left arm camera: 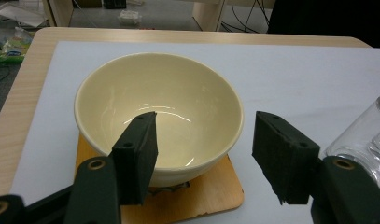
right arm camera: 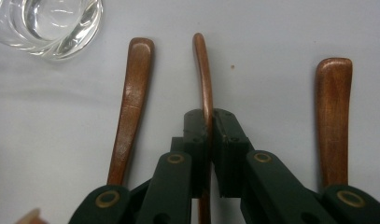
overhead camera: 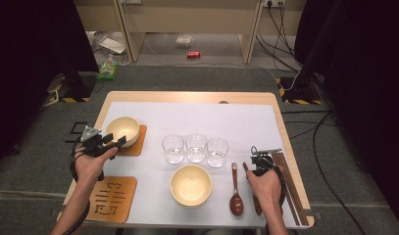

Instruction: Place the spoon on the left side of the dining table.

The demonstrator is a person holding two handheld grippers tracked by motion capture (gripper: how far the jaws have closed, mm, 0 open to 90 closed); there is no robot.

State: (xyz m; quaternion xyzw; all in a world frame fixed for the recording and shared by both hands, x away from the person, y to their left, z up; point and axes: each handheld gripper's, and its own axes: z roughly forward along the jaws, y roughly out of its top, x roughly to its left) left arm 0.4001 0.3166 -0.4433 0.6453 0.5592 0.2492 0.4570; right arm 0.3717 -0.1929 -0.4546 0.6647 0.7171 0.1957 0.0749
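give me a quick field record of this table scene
left gripper: open, jaws astride the near rim of the bowl, not pressing
bowl base: on a wooden coaster
right gripper: shut on the middle spoon handle
other spoons: left spoon and right spoon lie flat on the white mat
second bowl: near edge, centre
glasses: three in a row, look empty
chopsticks: along right edge
spare coaster: near left, bare

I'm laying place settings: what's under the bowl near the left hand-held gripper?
The bowl sits on a wooden coaster; its front edge and corner show, the middle is covered by the bowl.
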